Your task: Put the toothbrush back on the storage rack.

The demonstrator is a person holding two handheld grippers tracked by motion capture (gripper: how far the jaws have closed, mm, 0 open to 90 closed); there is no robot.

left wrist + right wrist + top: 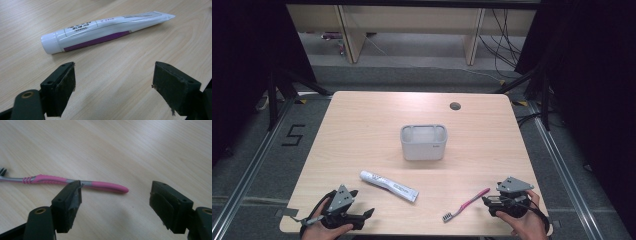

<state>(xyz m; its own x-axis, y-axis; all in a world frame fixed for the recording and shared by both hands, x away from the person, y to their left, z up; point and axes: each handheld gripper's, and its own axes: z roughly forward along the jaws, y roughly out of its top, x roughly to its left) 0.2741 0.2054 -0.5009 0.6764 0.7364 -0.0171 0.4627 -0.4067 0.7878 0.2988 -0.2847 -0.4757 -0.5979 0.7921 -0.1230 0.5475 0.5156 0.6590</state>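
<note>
On the near half of the tabletop [362, 125], a white toothpaste tube [388, 185] and a pink toothbrush [466, 204] lie flat, each just ahead of one tool. The left tool [362, 216] rests at the near left edge with its jaws wide apart and empty; the tube lies just beyond and to the right of it, with the long axis running slantwise, cap end toward the far left and crimped end toward the near right. In the left gripper view the toothpaste tube [105, 31] lies crosswise to the gap between the jaws, so a straight advance would likely bring the jaws over its body. The right tool [490, 202] sits at the near right, jaws also apart and holding nothing; the toothbrush handle tip points at it, bristles away toward the near middle. In the right gripper view the toothbrush [62, 181] passes behind the left jaw, off-centre. A grey holder [423, 142] stands mid-table, well apart from both. The tube bears a purple stripe and boxed print too small to read; the holder's small mark is illegible.
</note>
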